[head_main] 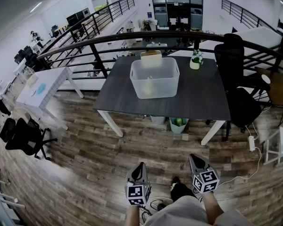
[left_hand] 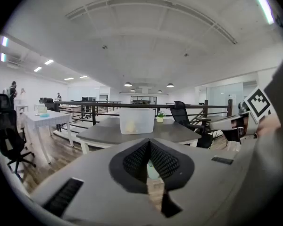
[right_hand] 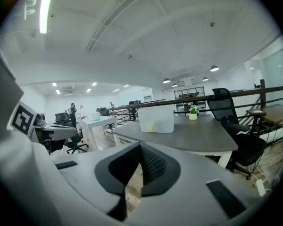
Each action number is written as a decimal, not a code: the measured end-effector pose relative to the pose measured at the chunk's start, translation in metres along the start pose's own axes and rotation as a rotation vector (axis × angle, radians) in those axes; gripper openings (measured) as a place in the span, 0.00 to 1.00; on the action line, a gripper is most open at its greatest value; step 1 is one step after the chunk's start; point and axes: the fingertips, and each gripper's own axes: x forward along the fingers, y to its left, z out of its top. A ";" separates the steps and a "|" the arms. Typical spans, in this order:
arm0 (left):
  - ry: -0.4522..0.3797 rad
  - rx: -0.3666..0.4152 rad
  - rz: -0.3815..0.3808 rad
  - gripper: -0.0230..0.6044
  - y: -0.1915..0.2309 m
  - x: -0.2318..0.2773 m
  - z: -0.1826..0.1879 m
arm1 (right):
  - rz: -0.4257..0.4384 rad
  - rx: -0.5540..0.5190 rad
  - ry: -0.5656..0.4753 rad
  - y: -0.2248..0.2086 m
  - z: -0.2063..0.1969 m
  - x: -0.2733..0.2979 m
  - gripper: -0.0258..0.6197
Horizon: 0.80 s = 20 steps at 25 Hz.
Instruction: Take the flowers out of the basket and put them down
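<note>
A translucent white basket [head_main: 154, 77] stands on the dark table [head_main: 203, 100], far ahead of me. Something pale yellow, the flowers [head_main: 149, 84], shows dimly through its wall. Both grippers hang low by my legs over the wooden floor, well short of the table. The left gripper [head_main: 141, 165] has its jaws together with nothing between them, and so does the right gripper [head_main: 193, 157]. In the left gripper view the basket [left_hand: 136, 120] sits beyond the shut tips [left_hand: 149, 143]. The right gripper view shows the basket [right_hand: 156, 120] past its shut tips [right_hand: 140, 146].
A small potted plant [head_main: 195, 60] stands at the table's far right. A black office chair [head_main: 232, 55] is at the table's right side. A green bucket [head_main: 178, 124] sits under the table. A white table [head_main: 42, 88] and another chair [head_main: 23, 135] are on the left. A railing [head_main: 132, 41] runs behind.
</note>
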 end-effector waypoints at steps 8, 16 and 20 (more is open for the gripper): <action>-0.028 0.026 -0.005 0.08 0.015 0.126 0.114 | -0.040 0.001 -0.064 -0.049 0.132 0.090 0.06; 0.035 -0.115 0.035 0.08 -0.004 0.163 0.102 | 0.033 0.091 0.045 -0.062 0.117 0.154 0.06; 0.079 -0.056 0.034 0.08 -0.006 0.163 0.094 | 0.068 0.016 0.074 -0.064 0.098 0.149 0.06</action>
